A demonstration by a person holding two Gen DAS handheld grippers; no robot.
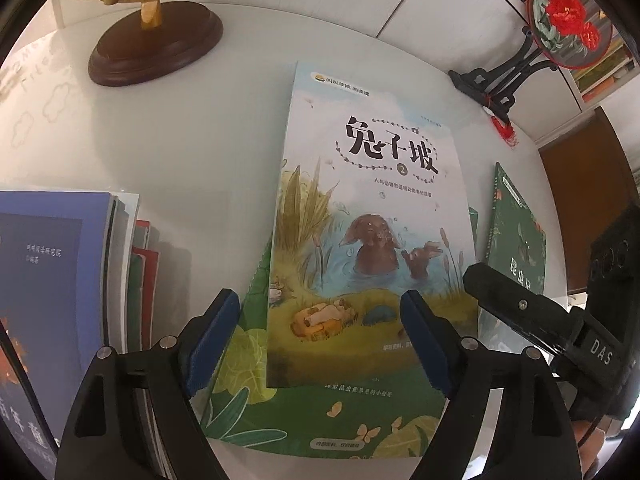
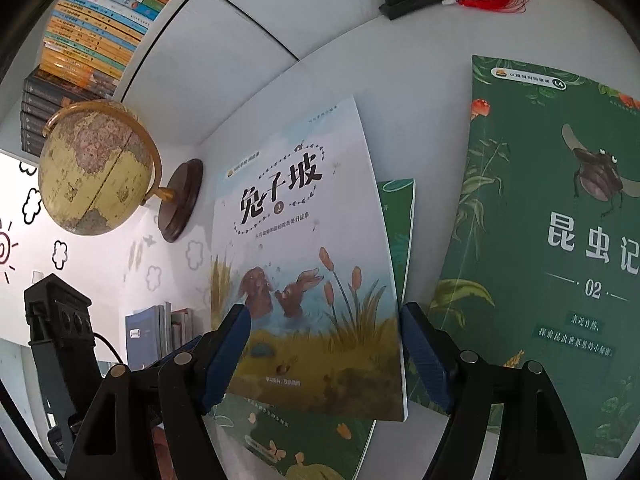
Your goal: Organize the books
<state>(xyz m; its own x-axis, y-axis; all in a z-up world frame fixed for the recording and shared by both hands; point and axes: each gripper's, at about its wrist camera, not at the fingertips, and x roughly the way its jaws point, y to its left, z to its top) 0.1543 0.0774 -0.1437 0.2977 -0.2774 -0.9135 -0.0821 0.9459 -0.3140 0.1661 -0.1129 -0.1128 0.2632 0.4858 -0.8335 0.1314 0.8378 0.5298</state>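
We hold both the left gripper and the right gripper with jaws apart over the white paper rabbit book, which lies on a green leafy book at 6 o'clock, and we think the next step is to pinch its bottom edge.

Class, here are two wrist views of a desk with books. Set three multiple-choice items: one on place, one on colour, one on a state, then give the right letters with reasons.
1. The rabbit book lies on
A. a green book
B. the globe's base
C. the bare desk alone

2. The insect book has a cover that is mainly
A. red
B. green
C. yellow

3. The left gripper has its fingers
A. clamped on the rabbit book
B. spread apart, holding nothing
C. shut on a pen

Answers:
1 A: a green book shows beneath its edges.
2 B: green leaves fill the cover.
3 B: both fingers stand wide above the books.
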